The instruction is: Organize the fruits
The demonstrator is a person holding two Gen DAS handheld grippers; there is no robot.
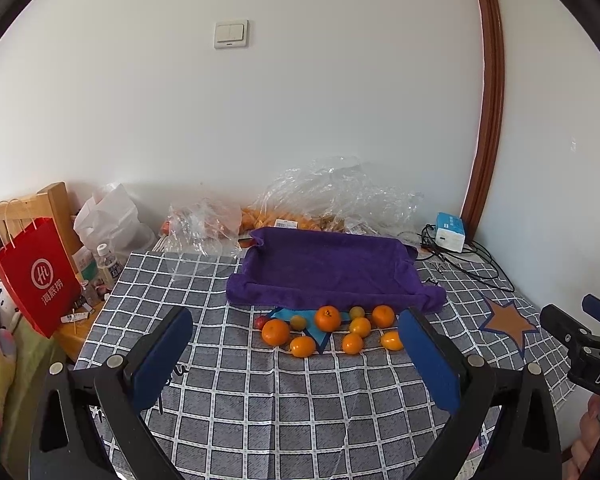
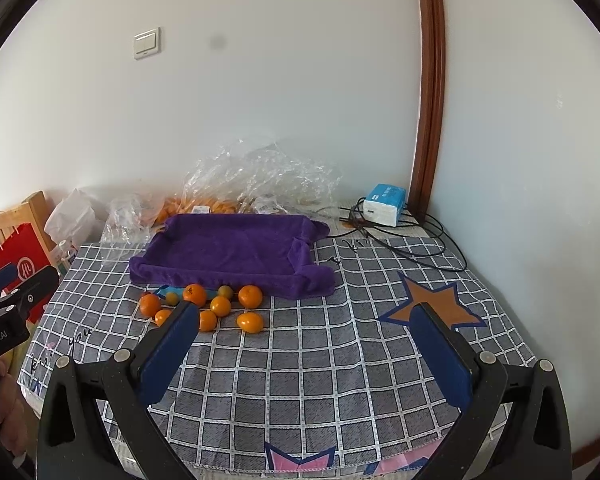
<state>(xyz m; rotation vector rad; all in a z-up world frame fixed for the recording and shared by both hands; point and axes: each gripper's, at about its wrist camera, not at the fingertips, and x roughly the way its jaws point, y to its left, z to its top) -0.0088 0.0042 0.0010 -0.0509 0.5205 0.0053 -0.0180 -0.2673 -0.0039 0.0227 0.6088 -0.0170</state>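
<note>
Your left gripper: jaws spread wide, holding nothing, raised over the checked tablecloth short of the fruit. Blue pads face each other across the gap.

Your right gripper: jaws likewise spread wide and holding nothing, above the same cloth, its left finger tip overlapping the near edge of the fruit cluster in its own view.

Landmark: the purple towel tray, a tray-shaped form draped in purple cloth, with raised edges, sitting on the tablecloth toward the wall.

Fruit cluster: about ten pieces, loose on the cloth just in front of the tray's near edge, none inside it.
- Large orange, middle of the group, just beside the tray's front edge.
- Second orange, to its right, also close against the tray front.
- Third orange, left end of the group.
- Small red fruit, partly hidden at that left end.
- Two yellow-green fruits, one left and one right of the large orange.
- Four smaller orange fruits, forming the row farthest from the tray.

Behind the tray: crumpled clear plastic bags with more orange fruit inside.
Right of the tray, by the wall: blue-and-white tissue pack and black cables.
Left of the tray, off the table: red paper bag.
</note>
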